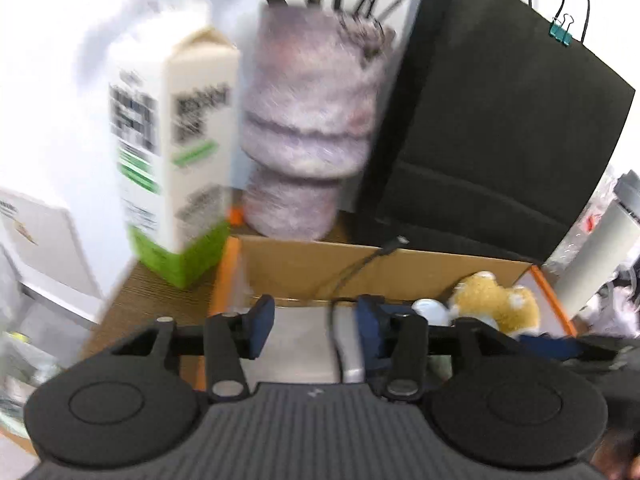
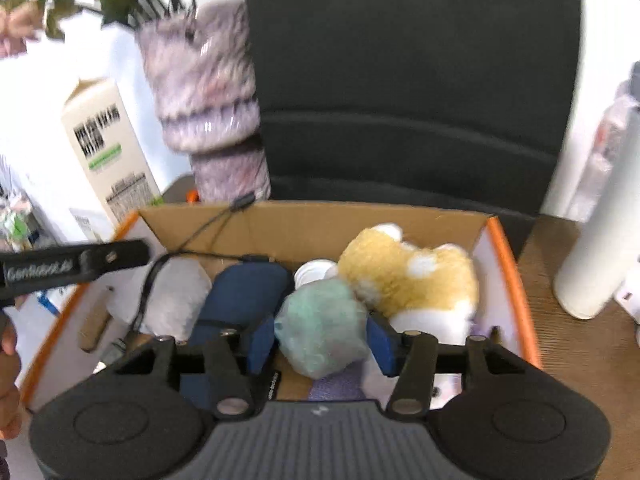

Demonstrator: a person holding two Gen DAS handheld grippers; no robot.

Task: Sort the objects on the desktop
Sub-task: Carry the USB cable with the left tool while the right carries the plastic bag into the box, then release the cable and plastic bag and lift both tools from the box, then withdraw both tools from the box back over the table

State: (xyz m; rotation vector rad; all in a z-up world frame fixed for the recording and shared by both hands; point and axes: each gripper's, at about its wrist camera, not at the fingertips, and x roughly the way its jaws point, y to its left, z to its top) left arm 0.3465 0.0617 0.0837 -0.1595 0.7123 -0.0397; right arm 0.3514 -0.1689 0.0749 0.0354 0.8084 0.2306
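An open cardboard box [image 2: 312,224] with orange edges holds a yellow plush toy [image 2: 408,272], a navy pouch [image 2: 244,292], a white bundle [image 2: 176,296], a white cup [image 2: 314,272] and a black cable [image 2: 188,252]. My right gripper [image 2: 322,346] is shut on a pale green crumpled bag [image 2: 322,328] just above the box contents. My left gripper [image 1: 314,326] is open and empty over the box's left part [image 1: 304,268], above a grey flat item [image 1: 304,344] and the cable [image 1: 352,268]. The plush [image 1: 494,300] lies to its right.
A white and green carton [image 1: 176,160] stands left of the box, a purple fuzzy vase [image 1: 308,128] behind it, a black paper bag [image 1: 500,120] behind right. A white bottle [image 2: 596,216] stands on the wooden table at right. The left gripper's side [image 2: 76,266] crosses the right wrist view.
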